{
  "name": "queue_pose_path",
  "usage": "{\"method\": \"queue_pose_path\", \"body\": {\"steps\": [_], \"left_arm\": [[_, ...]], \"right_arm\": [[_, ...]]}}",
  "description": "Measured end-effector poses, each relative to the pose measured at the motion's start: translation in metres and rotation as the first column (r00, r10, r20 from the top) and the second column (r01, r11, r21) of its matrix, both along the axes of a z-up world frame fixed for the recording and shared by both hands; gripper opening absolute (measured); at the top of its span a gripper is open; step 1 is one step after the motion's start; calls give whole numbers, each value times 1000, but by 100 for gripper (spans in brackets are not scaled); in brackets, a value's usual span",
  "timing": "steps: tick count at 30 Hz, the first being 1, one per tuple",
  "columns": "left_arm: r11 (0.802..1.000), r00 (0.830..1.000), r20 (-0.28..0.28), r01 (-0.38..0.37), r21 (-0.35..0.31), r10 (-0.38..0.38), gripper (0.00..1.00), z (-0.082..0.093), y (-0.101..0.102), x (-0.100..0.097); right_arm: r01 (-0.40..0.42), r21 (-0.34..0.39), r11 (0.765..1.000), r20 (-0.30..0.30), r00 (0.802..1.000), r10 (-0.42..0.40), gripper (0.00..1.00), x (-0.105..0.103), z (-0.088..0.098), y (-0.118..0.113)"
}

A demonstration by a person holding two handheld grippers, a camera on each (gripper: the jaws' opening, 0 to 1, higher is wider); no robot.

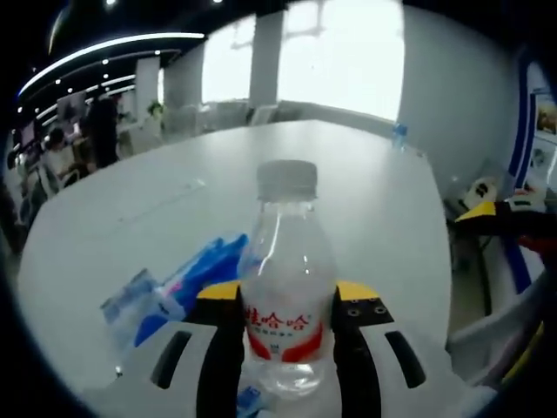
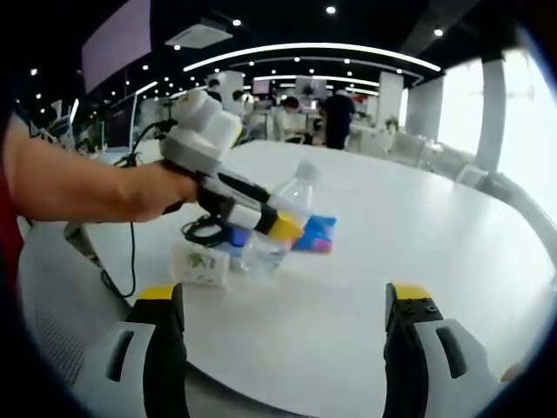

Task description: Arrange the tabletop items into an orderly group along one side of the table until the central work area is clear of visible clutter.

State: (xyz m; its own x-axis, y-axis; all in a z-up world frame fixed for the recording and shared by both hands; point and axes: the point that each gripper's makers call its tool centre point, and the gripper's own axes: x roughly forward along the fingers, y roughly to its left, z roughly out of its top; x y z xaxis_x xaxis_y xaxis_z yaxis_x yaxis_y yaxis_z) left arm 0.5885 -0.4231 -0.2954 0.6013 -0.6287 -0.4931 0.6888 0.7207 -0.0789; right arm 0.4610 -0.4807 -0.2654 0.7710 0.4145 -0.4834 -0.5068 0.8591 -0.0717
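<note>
A clear water bottle (image 1: pixel 287 261) with a white cap and red label stands between the jaws of my left gripper (image 1: pixel 289 300), which is shut on its body. In the right gripper view the same bottle (image 2: pixel 296 196) leans a little, held by the left gripper (image 2: pixel 278 228) in a person's hand. Beside it lie blue packets (image 1: pixel 209 261) (image 2: pixel 318 231) and a small white tissue pack (image 1: pixel 130 305) (image 2: pixel 200 266). My right gripper (image 2: pixel 283 300) is open near the table's front edge, nothing between its jaws.
The round white table (image 2: pixel 418 226) spreads wide beyond the items. A black cable (image 2: pixel 198 231) coils by the tissue pack and runs off the left edge. Another small bottle (image 1: pixel 399 135) stands at the table's far edge. Chairs and people fill the office behind.
</note>
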Motion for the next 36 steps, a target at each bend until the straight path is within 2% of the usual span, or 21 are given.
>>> {"method": "queue_pose_path", "body": {"steps": [7,15,25,36], "left_arm": [[1000,1000,29,9,-30,-8,36,21,6,-2],[998,998,67,6,-67,-1,36,45,24,-7],[996,993,104,-38,-80,46,36,62,66,-12],[988,982,124,-136,-80,145,36,66,123,-17]], "right_arm": [[-14,2,1000,-1,1000,14,95,-1,0,3],[-30,15,999,1,1000,30,95,-2,1,6],[-93,40,995,15,996,93,95,-5,6,16],[-137,78,988,18,991,136,96,-5,8,22]]}}
